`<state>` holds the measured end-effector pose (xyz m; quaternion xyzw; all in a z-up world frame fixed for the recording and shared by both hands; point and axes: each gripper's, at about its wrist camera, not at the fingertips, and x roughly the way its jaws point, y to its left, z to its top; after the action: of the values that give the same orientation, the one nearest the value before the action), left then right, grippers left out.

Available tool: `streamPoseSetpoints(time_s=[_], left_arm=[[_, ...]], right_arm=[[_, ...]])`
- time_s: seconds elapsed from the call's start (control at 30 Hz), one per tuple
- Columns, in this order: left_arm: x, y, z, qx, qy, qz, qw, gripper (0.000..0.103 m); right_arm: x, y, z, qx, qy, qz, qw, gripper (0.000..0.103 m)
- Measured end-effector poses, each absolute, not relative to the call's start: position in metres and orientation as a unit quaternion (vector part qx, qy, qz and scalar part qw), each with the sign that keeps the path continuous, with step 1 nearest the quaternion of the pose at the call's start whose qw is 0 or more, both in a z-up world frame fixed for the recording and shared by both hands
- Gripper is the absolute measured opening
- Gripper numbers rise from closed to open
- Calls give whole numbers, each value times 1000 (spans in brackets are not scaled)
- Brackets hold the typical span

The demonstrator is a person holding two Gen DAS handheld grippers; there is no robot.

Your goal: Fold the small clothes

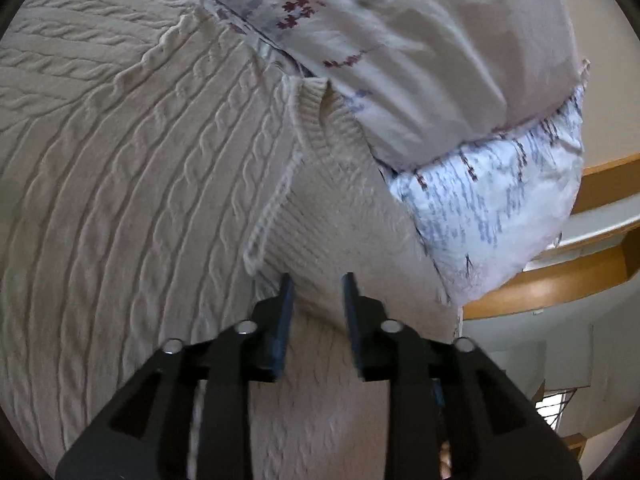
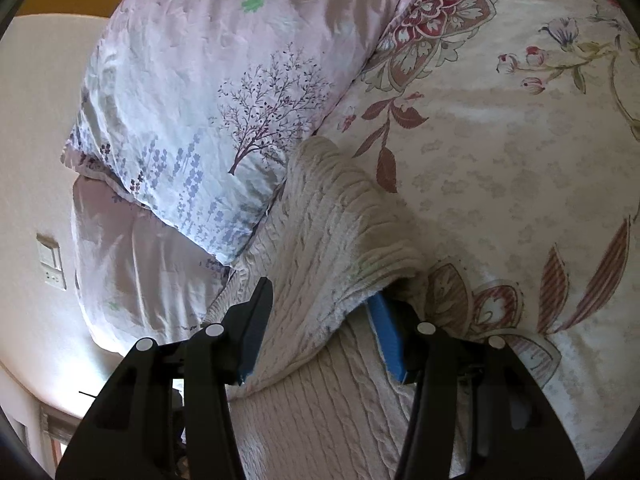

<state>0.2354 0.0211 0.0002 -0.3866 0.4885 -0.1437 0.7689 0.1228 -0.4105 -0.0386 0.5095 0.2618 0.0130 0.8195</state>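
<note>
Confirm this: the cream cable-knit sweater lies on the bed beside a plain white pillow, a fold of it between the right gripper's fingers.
Not quite: the pillow is printed with trees and flowers, as the right wrist view shows. The sweater and the right gripper are as you say.

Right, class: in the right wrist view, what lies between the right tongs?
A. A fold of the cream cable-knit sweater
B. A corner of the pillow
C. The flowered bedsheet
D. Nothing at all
A: a bunched fold of the sweater sits between the right tongs, with the pillow behind it.
</note>
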Motion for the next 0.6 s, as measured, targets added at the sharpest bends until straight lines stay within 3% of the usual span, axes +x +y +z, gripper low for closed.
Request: streamPoseSetpoints(time_s=[0.03,0.17,0.23,0.37,0.4,0.6], left_arm=[[232,20,5,-371,492,-134,776,54],[232,22,11,-340,478,-108,803,56],[242,27,0,-372,484,-112,784,42],[250,29,-9,-395,481,-122,774,24],[252,29,-10,-402,476,-132,771,7],[251,40,2,-395,449,-156,786,6]], right_arm=[[123,-410,-38,507,261,13,821,52],[125,-408,-39,508,261,16,821,52],[125,-407,-40,507,261,15,821,52],[123,-411,-40,510,257,10,821,50],[122,-411,-40,511,257,8,820,47],[124,-411,-39,509,257,-1,821,42]])
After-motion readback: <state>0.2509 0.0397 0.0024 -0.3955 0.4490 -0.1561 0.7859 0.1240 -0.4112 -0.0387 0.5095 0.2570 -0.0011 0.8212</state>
